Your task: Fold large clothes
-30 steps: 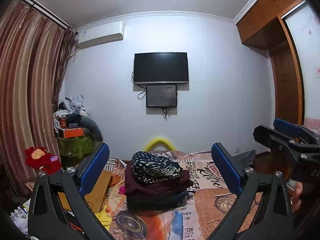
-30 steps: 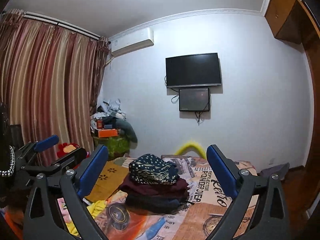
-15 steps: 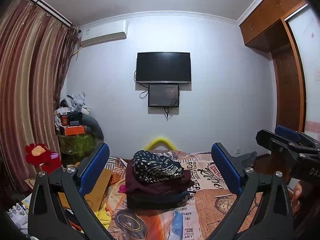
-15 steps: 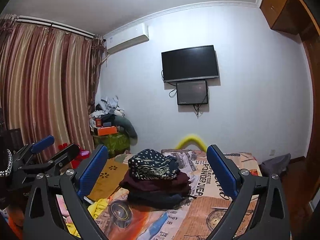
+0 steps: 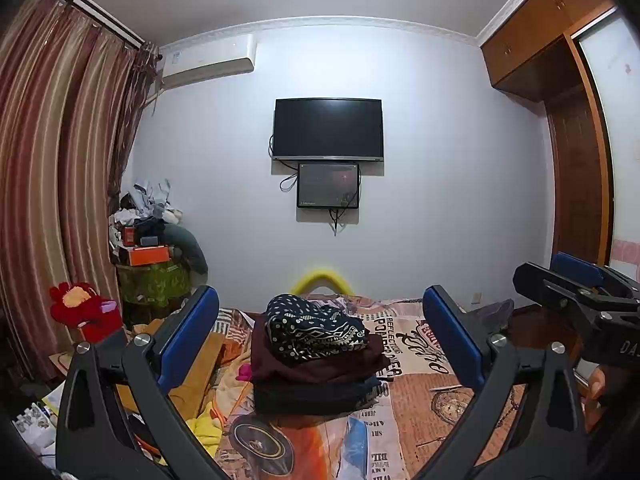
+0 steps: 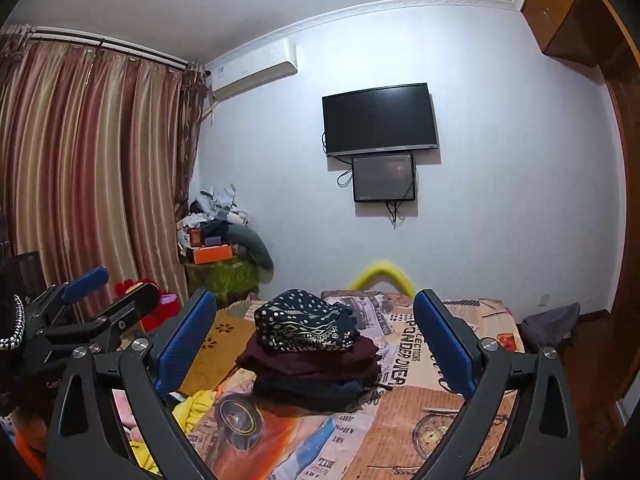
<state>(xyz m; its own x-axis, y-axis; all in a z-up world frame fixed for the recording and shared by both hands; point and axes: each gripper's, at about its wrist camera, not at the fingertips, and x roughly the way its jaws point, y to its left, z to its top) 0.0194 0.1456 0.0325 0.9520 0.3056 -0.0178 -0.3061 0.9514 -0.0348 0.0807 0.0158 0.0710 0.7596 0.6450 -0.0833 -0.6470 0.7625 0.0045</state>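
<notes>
A stack of folded clothes sits on the bed: a black patterned garment on top, a maroon one under it, dark ones at the bottom. It also shows in the right wrist view. My left gripper is open and empty, held above the bed short of the stack. My right gripper is open and empty too, also short of the stack. The right gripper also shows at the right edge of the left wrist view, and the left gripper shows at the left of the right wrist view.
The bed has a newspaper-print cover. Yellow cloth and clutter lie at the bed's left side. A red plush toy, a piled side table and curtains are on the left. A TV hangs on the far wall; a wardrobe stands on the right.
Both grippers have tilted and shifted slightly, so the room sits differently in each view. Both stay open and empty. The stack has not moved.
</notes>
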